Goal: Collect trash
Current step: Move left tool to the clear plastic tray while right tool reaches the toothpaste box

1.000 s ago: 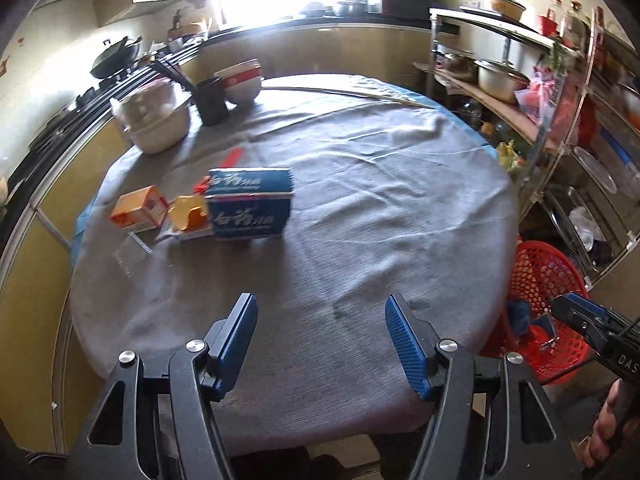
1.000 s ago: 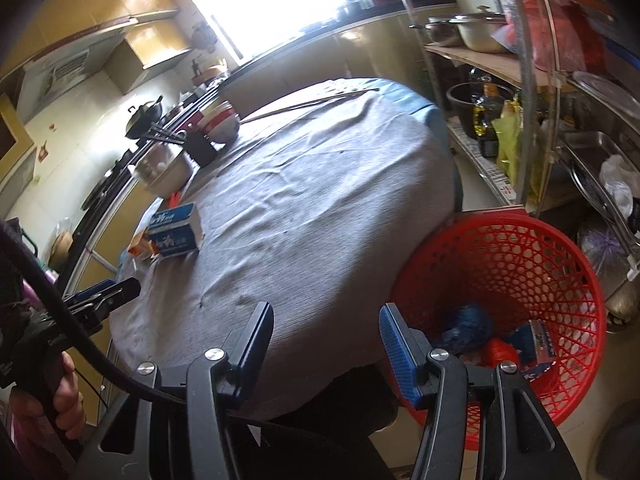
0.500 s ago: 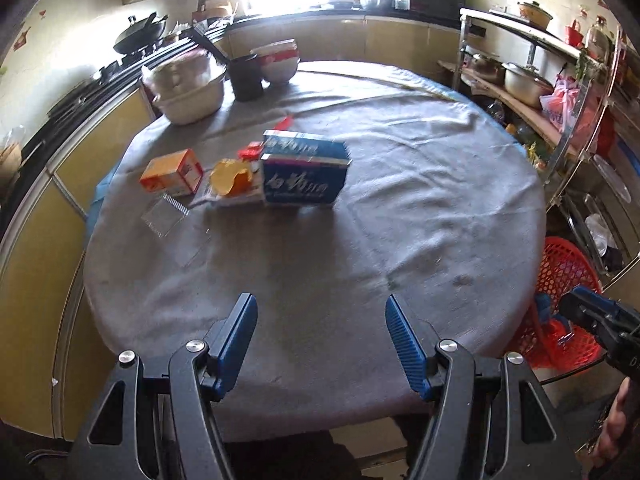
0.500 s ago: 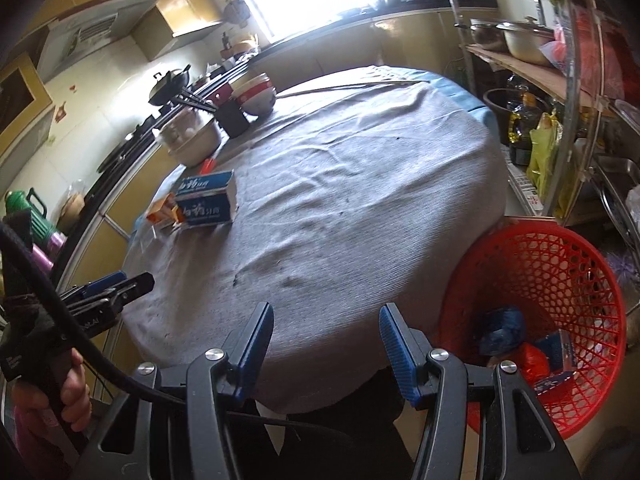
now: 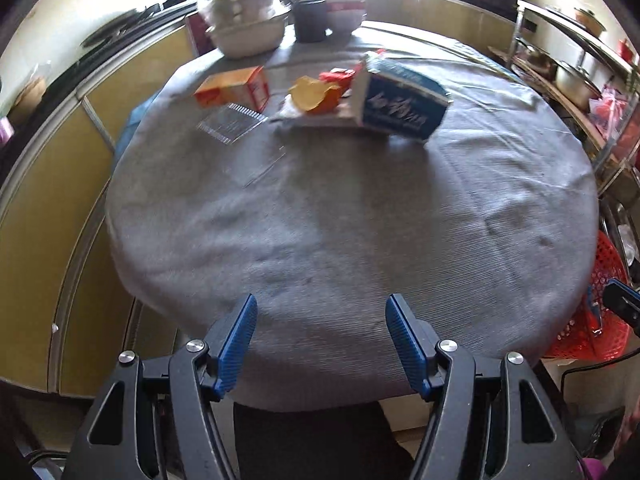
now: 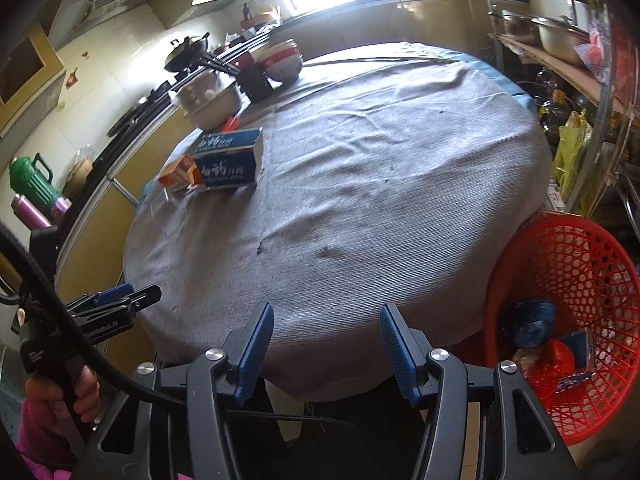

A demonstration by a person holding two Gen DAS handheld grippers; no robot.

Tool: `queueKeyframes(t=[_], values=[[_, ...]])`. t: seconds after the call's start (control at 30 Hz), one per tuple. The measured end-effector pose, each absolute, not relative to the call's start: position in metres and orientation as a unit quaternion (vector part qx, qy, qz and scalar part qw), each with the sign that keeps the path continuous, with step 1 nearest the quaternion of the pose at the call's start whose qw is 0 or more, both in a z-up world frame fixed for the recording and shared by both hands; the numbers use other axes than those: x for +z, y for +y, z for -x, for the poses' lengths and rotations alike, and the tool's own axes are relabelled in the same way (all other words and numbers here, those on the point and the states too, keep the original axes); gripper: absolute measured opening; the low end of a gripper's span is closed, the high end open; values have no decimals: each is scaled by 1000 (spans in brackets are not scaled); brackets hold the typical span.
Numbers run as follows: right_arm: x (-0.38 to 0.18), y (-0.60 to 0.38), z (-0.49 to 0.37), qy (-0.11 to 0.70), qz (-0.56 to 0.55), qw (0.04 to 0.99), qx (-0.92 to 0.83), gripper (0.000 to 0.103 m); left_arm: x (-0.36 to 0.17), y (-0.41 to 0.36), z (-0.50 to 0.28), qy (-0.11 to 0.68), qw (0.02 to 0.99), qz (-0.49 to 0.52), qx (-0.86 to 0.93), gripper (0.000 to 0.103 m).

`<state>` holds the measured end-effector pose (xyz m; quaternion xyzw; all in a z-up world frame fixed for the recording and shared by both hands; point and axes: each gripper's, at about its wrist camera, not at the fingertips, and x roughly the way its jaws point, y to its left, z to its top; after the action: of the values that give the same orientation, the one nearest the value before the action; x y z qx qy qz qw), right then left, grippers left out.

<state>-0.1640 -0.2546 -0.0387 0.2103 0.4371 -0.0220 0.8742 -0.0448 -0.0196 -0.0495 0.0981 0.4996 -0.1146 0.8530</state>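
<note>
A blue box (image 5: 400,102) lies at the far side of the round grey-clothed table (image 5: 360,220), with a yellow wrapper (image 5: 314,94), an orange box (image 5: 232,88) and a clear plastic tray (image 5: 232,122) to its left. The blue box also shows in the right wrist view (image 6: 230,160). A red mesh basket (image 6: 580,320) stands on the floor right of the table, with blue and red trash inside. My left gripper (image 5: 322,320) is open and empty over the near table edge. My right gripper (image 6: 326,328) is open and empty at the near edge, left of the basket.
Stacked bowls (image 5: 248,24), a dark cup (image 5: 310,20) and a red-banded bowl (image 5: 344,10) stand at the table's far edge. A metal shelf with pots (image 5: 576,76) stands at the right. A counter with a wok (image 6: 188,46) runs along the left.
The left gripper has swung left and forward, so the boxes now lie nearer and more centred in its view. The right gripper has turned from the basket towards the table.
</note>
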Motion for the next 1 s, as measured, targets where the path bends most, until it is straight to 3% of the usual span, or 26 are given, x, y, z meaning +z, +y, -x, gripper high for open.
queueKeyframes(t=[0.33, 0.4, 0.63, 1.0], values=[[-41, -233, 140, 455, -176, 873, 8, 59, -50, 11, 17, 507, 854, -70, -92, 67], [-35, -230, 127, 449, -169, 877, 22, 64, -43, 20, 4, 503, 858, -59, -84, 67], [-12, -212, 60, 417, -112, 898, 81, 73, -23, 42, -48, 502, 861, 8, -76, 73], [-15, -206, -39, 404, -1, 906, 130, 73, -44, 35, -138, 566, 814, 107, -68, 73]])
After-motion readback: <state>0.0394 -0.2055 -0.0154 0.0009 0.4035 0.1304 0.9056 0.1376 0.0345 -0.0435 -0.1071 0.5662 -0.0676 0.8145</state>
